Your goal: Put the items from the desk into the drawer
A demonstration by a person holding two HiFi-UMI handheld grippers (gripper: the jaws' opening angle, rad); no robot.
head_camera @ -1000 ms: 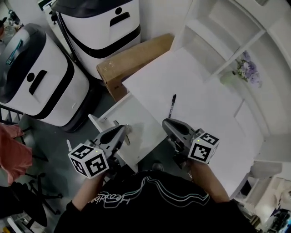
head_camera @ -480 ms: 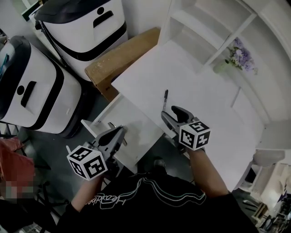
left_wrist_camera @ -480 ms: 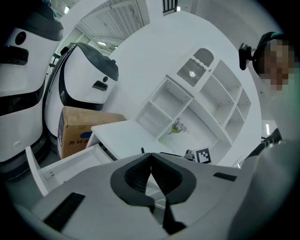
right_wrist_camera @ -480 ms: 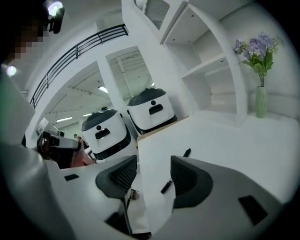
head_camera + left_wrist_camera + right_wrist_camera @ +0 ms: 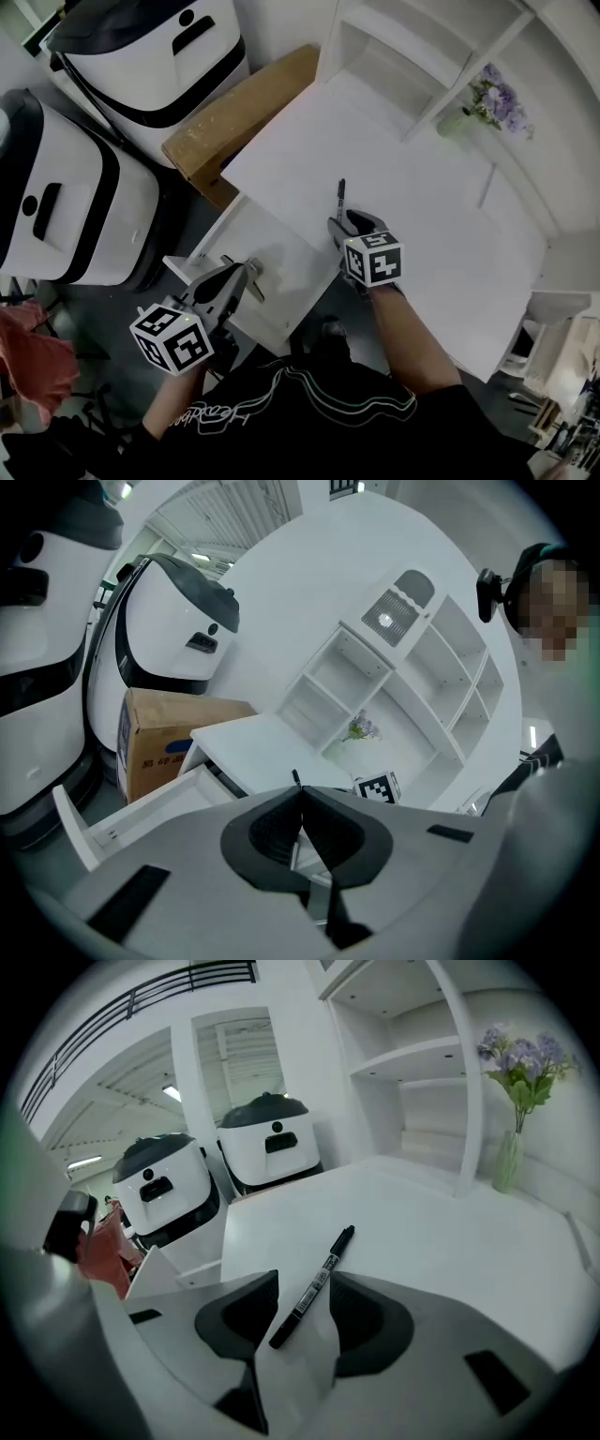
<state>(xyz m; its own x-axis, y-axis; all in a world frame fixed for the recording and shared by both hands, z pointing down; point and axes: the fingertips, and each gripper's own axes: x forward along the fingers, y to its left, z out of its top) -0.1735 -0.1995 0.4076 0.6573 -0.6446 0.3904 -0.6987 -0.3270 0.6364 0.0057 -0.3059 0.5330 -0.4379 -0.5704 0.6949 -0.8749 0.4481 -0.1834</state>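
Observation:
A black marker pen [image 5: 340,195] lies on the white desk [image 5: 422,216] near its front-left corner. My right gripper [image 5: 338,223] is open just behind the pen. In the right gripper view the pen [image 5: 314,1283] runs lengthwise between the two spread jaws of that gripper [image 5: 305,1281]; I cannot tell whether they touch it. The white drawer [image 5: 272,242] stands pulled out below the desk's left edge, and nothing shows inside it. My left gripper [image 5: 249,270] hovers over the drawer's front part. Its jaws [image 5: 302,791] are shut with nothing between them.
A cardboard box [image 5: 234,112] sits on the floor against the desk's left side. Two large white and black machines [image 5: 150,47] [image 5: 56,197] stand beyond it. A vase of purple flowers [image 5: 487,98] stands by the white shelf unit [image 5: 412,47] at the back of the desk.
My right gripper has moved forward along the desk, so the pen now lies between its open jaws. The left gripper stays over the drawer.

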